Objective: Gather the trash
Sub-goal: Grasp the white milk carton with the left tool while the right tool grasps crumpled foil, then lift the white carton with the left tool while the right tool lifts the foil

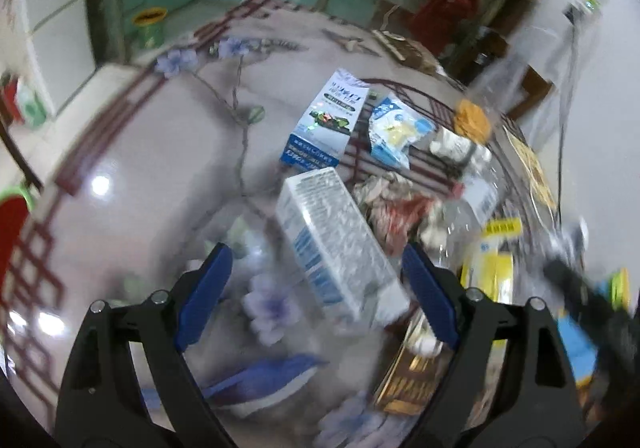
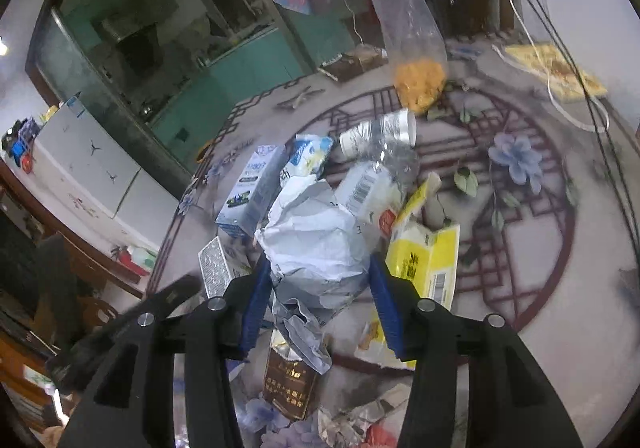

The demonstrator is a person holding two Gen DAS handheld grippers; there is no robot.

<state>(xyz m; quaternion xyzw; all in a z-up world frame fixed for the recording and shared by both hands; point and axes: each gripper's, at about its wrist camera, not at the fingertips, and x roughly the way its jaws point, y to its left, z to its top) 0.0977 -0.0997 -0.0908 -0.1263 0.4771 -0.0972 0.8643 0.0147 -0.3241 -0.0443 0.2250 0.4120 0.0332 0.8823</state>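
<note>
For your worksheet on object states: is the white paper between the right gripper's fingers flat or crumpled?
Crumpled. The white paper bulges in creased folds between the right gripper, whose blue pads press its sides.

both wrist views look down, close, sharing trash pile [image 1: 384,208].

The left gripper [image 1: 316,284] has a black plastic frame of two angled arms with cut-out slots, each arm carrying two round silver screws near the top. Its fingers [image 1: 204,292] are flat blue pads, apparently ribbed, though blur hides the detail. The right gripper [image 2: 320,296] is built alike: black slotted arms, silver screws beside the blue fingers [image 2: 384,308].
</note>
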